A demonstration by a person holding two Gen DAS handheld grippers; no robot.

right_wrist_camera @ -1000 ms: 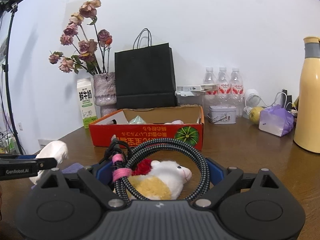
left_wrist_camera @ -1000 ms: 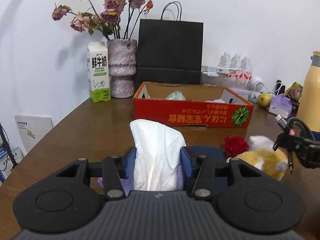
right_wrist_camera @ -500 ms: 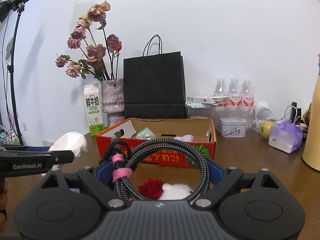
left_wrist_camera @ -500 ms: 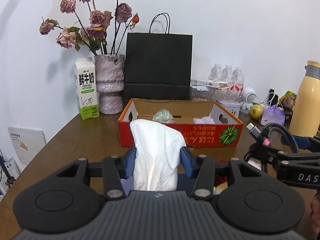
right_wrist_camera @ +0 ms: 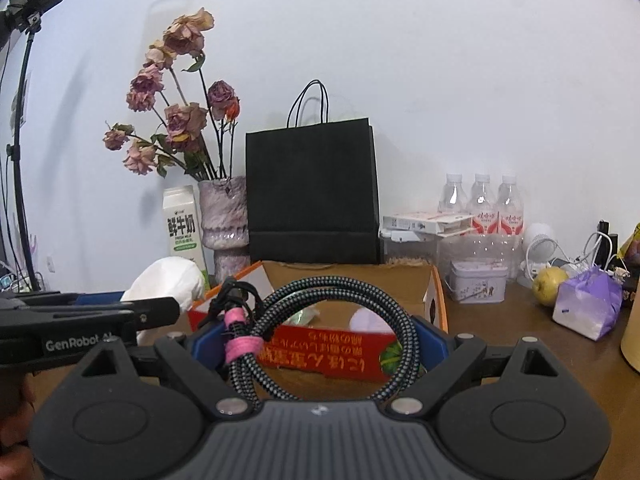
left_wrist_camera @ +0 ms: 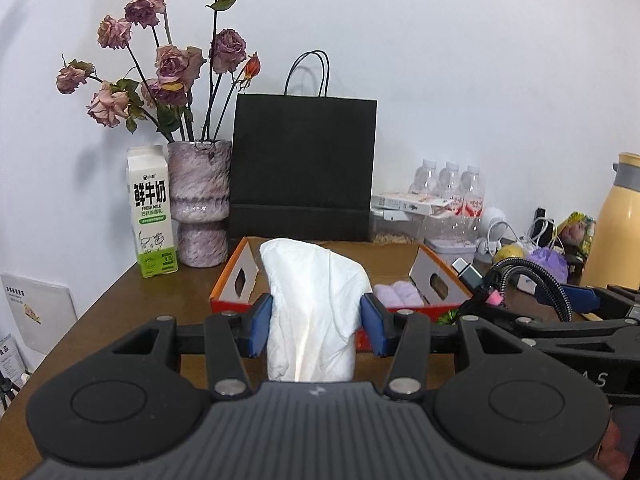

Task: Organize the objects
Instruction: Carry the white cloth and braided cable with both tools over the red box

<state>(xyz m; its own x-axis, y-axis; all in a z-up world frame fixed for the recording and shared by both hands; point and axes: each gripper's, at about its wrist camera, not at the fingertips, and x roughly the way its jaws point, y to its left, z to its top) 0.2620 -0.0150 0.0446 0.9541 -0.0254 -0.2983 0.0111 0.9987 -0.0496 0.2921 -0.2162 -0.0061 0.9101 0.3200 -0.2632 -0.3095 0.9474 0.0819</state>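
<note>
My left gripper (left_wrist_camera: 316,320) is shut on a white tissue pack (left_wrist_camera: 314,308) and holds it raised in front of the red cardboard box (left_wrist_camera: 236,280). My right gripper (right_wrist_camera: 320,340) is shut on a coiled braided cable (right_wrist_camera: 328,320) bound with a pink tie, also raised before the red box (right_wrist_camera: 332,354). The cable also shows at the right of the left wrist view (left_wrist_camera: 520,276). The tissue pack shows at the left of the right wrist view (right_wrist_camera: 168,280). The box holds a purple soft item (left_wrist_camera: 398,294) and a greenish item (right_wrist_camera: 304,316).
Behind the box stand a black paper bag (left_wrist_camera: 304,168), a vase of dried roses (left_wrist_camera: 200,200) and a milk carton (left_wrist_camera: 152,212). To the right are water bottles (right_wrist_camera: 484,204), a small tin (right_wrist_camera: 476,282), a pear (right_wrist_camera: 550,280), a purple pack (right_wrist_camera: 586,308) and a yellow flask (left_wrist_camera: 616,224).
Both grippers have risen and moved toward the box with their loads. The plush toy and red flower on the table have dropped out of view.
</note>
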